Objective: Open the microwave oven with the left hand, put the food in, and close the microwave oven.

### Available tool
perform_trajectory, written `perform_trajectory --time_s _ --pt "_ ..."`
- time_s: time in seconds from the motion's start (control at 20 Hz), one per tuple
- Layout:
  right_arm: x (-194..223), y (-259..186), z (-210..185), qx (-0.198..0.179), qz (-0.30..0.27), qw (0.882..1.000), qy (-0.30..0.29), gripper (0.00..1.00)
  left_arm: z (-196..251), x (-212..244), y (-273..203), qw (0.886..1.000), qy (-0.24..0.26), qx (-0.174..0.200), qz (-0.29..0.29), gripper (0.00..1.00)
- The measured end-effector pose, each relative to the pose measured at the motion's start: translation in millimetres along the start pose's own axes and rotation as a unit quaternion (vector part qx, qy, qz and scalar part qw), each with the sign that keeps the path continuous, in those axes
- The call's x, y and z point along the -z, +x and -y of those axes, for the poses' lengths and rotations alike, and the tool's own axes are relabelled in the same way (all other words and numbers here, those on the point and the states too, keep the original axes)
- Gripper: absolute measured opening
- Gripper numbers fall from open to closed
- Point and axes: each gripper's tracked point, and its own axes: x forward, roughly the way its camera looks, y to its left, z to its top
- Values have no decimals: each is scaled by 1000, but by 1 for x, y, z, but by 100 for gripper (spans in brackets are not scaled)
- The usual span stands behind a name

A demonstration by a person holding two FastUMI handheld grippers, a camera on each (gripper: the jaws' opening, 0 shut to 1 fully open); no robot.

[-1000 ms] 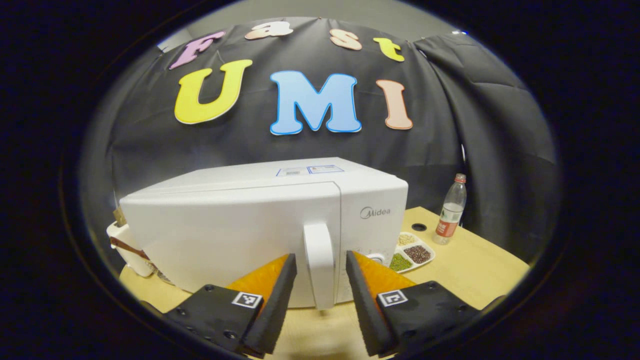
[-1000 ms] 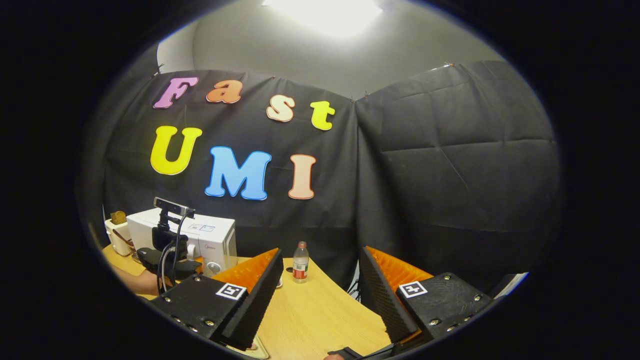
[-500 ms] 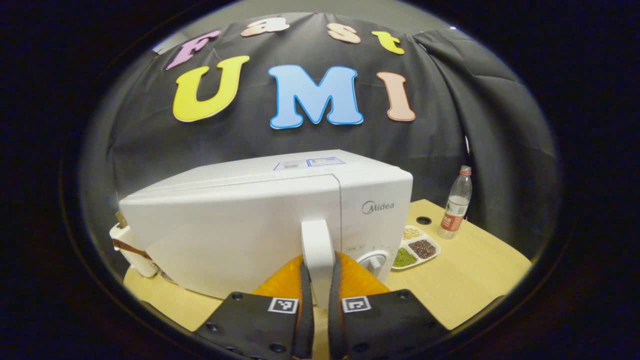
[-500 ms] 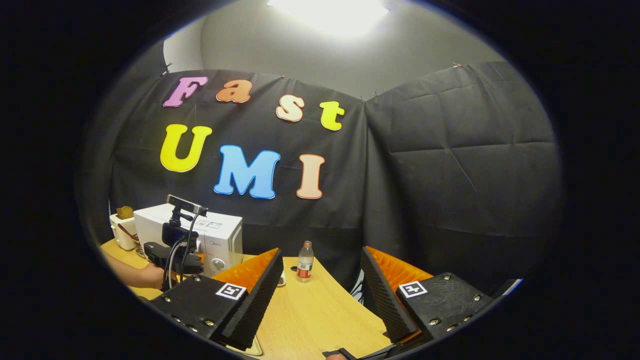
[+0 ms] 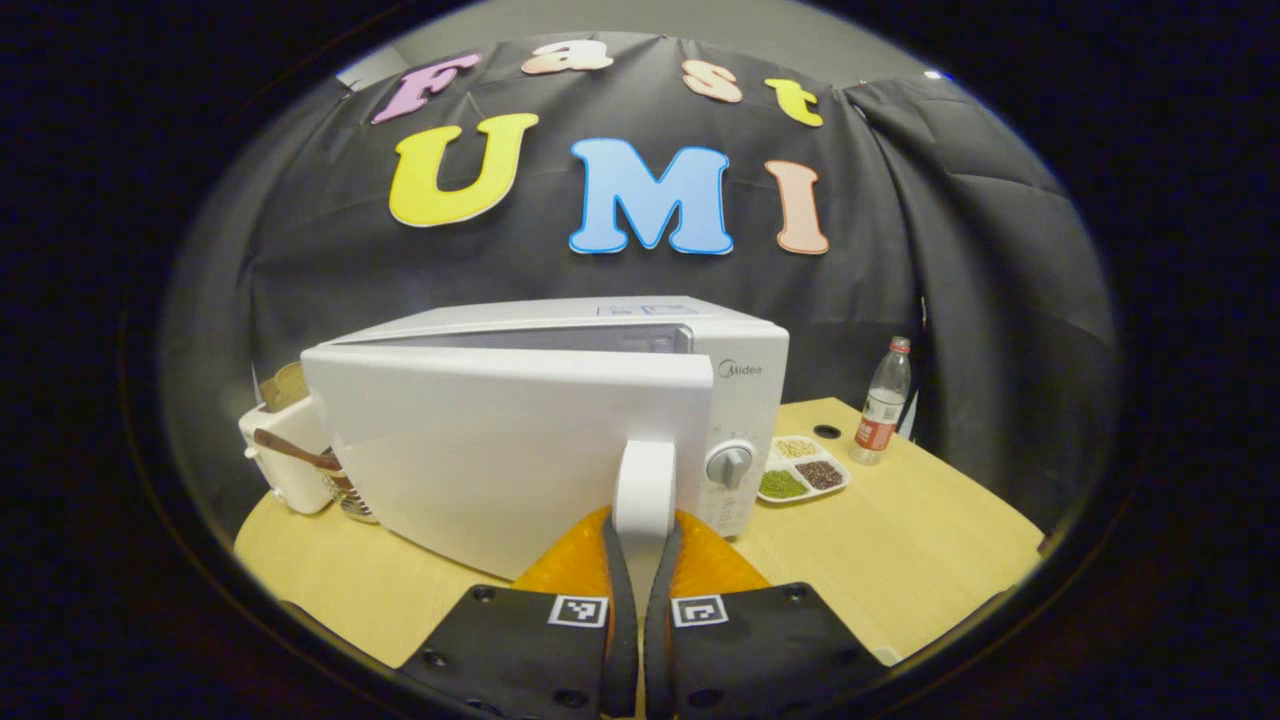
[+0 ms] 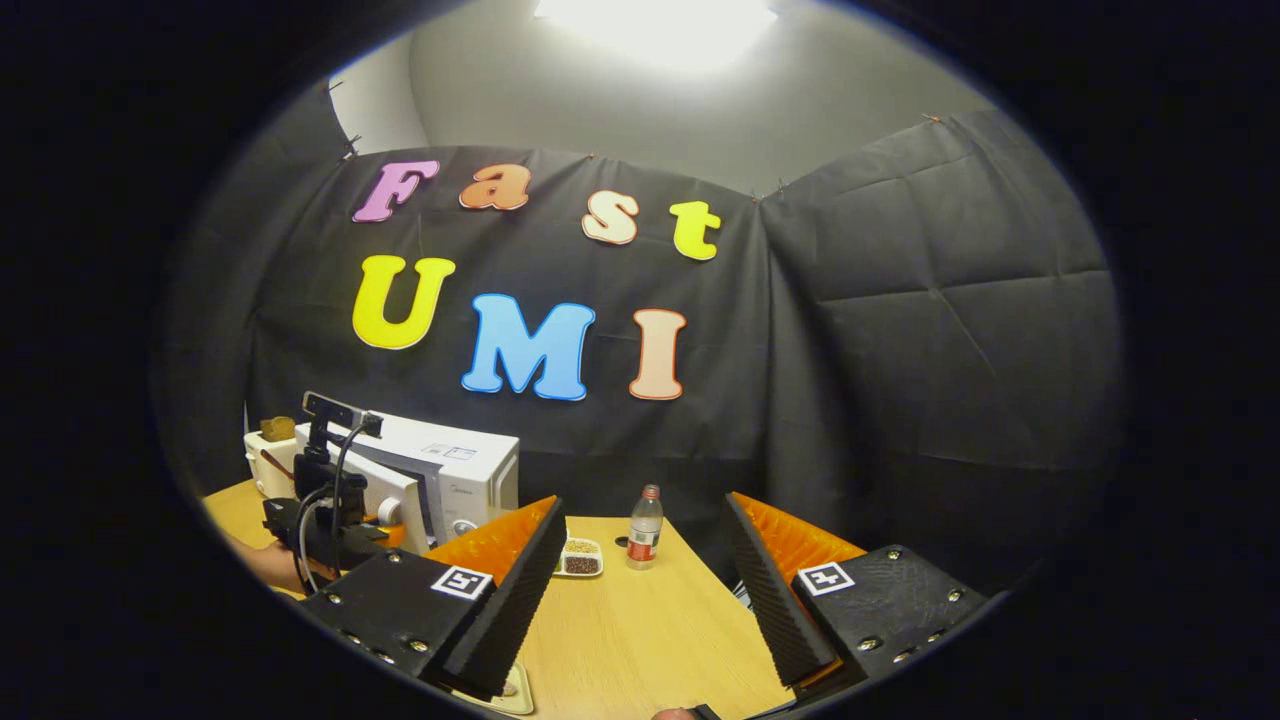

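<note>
i am clamping the left gripper on the white door handle of the microwave oven; both fingers are pressing on the handle from either side, with almost no gap showing between them. the door is standing partly open, swung out at the handle side, and a dark slit is showing along its top edge against the oven body. the oven is sitting toward the back left part of the desk. its control knob is showing just right of the handle.

just right of the oven, a divided tray of green, brown and pale grains is lying on the desk, and a plastic bottle with a red label is standing upright near the back right corner. to the left of the oven a white container is sitting near the back left edge.

i am holding the right gripper above the near edge of the desk, its fingers wide apart with nothing between them. in the right gripper view the oven is showing far off at the left with its door ajar, and the left gripper with its camera mast is in front of it, a hand holding it. a pale plate is peeking out at the near edge under the right gripper; i cannot tell what it is carrying.
</note>
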Motion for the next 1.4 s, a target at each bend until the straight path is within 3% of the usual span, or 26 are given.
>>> perform_trajectory --time_s 0.5,0.75,1.2,1.4 --pt "-8 20 -95 -139 13 990 8 95 -52 29 -94 1000 4 -24 -9 18" --pt "-13 25 -159 -207 20 978 8 95 -97 46 -143 998 4 -57 -17 19" --pt "-26 13 -265 -298 27 954 28 95 -203 73 -210 991 -11 -134 -19 19" --pt "-28 -1 -309 -334 30 942 21 95 -228 78 -221 993 -31 -110 -11 19"
